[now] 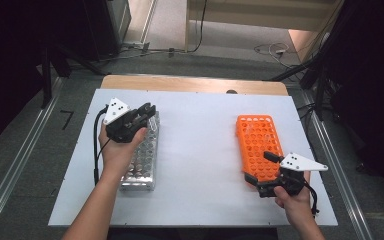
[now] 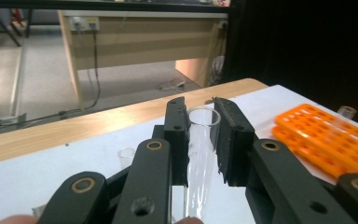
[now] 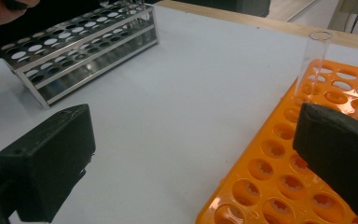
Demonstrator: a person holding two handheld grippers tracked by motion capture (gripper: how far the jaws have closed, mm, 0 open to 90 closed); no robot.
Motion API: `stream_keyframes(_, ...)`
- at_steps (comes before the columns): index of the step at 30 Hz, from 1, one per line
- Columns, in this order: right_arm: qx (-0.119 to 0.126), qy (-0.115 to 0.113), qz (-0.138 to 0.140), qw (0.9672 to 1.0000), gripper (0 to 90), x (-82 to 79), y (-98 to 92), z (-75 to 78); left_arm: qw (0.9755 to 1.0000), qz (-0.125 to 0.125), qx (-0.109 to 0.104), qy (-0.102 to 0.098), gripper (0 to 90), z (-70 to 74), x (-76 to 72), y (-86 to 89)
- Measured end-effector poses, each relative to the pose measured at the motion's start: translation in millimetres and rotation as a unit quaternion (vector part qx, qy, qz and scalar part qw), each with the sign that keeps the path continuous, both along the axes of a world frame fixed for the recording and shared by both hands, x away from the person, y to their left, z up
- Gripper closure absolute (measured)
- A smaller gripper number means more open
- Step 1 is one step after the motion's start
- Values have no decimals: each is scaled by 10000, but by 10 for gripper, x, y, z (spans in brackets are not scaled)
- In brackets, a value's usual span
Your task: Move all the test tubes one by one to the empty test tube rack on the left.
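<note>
In the left gripper view my left gripper [image 2: 201,112] is shut on a clear glass test tube [image 2: 198,158], which stands upright between the black pads. In the high view this gripper [image 1: 147,111] hovers over the far end of the metal tube rack [image 1: 142,160] on the left of the white mat. My right gripper [image 1: 259,166] stands open at the near end of the orange tube rack [image 1: 257,137]. Its jaws [image 3: 196,121] are wide apart with nothing between them. One clear tube [image 3: 314,60] stands in the orange rack [image 3: 279,177].
The metal rack [image 3: 74,51] lies across the mat from the orange one, with bare white mat [image 1: 200,150] between them. A wooden table edge [image 1: 195,83] runs along the far side. Another tube rim [image 2: 127,156] shows low behind my left jaw.
</note>
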State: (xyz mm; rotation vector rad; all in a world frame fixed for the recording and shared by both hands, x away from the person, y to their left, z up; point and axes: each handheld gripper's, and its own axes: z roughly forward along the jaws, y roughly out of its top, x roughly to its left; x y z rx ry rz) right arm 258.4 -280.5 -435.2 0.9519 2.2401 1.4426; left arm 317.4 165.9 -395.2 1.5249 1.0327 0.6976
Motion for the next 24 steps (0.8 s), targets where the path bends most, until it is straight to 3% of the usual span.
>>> stream_keyframes(6,4,10,3,10000,0,6,0,-3,9998,166,91,33,757,-85,118,-1)
stream_keyframes(16,31,-5,-16,10000,0,9,-34,2,9991,342,220,123,757,-191,163,10)
stream_keyframes(24,21,-10,-15,10000,0,4,-31,6,9987,299,333,262,757,-251,176,-23)
